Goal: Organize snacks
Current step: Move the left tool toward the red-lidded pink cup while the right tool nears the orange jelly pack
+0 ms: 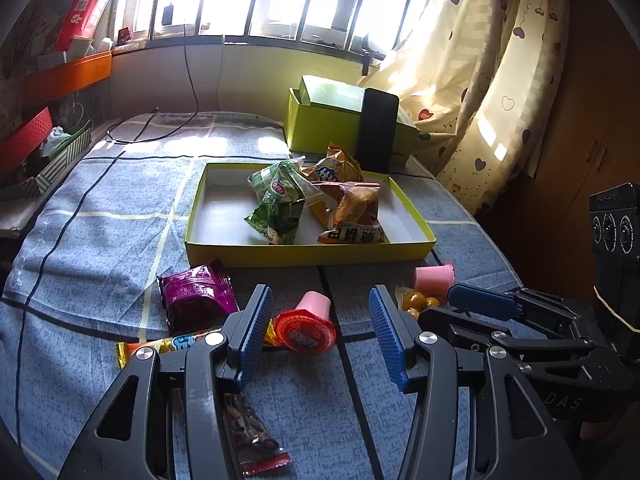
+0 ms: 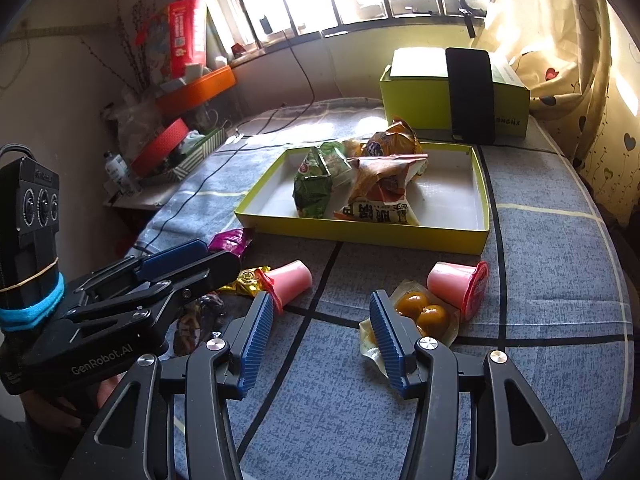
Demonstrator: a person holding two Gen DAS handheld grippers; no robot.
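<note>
Both the left hand-held gripper (image 1: 316,334) and the right hand-held gripper (image 2: 320,338) stood open and empty. A pink jelly cup (image 1: 308,326) lay between the left one's fingers; the yellow tray (image 1: 308,254) of snack packets sat beyond both.

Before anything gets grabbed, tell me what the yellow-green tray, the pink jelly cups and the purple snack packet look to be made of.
Yellow-green tray: probably cardboard, matte, with thin folded walls and a plain white inside.
Pink jelly cups: likely moulded plastic, smooth and slightly glossy, sealed with a red printed film lid.
Purple snack packet: seemingly plastic or foil film, shiny and crinkled, catching highlights.
</note>
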